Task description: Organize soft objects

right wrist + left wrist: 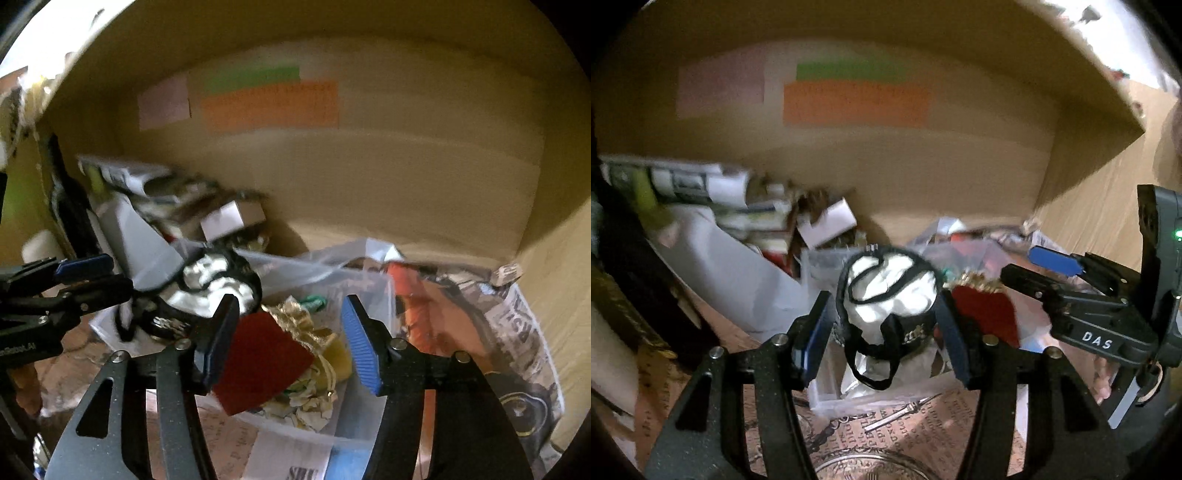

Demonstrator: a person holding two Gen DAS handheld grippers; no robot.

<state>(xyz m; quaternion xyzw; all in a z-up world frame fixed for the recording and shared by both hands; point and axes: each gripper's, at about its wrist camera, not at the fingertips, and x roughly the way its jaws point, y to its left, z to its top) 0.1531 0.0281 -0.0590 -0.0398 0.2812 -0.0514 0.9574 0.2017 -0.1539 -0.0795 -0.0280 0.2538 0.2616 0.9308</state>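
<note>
A small black bag stuffed with white paper [890, 291] sits between the fingers of my left gripper [884, 317], whose jaws stand open around it; whether the pads touch it I cannot tell. The bag also shows in the right wrist view [210, 284]. A red soft pouch with gold trim [266, 362] lies in a clear plastic tray [354, 428]. My right gripper [291, 339] is open just above the pouch and empty. It shows at the right of the left wrist view [1056, 266].
Everything lies inside a big cardboard box [923, 166] with coloured labels on its far wall. Papers and small boxes [738, 199] pile at the left. Clear plastic bags and an orange packet [417, 299] lie at the right, on newspaper [524, 332].
</note>
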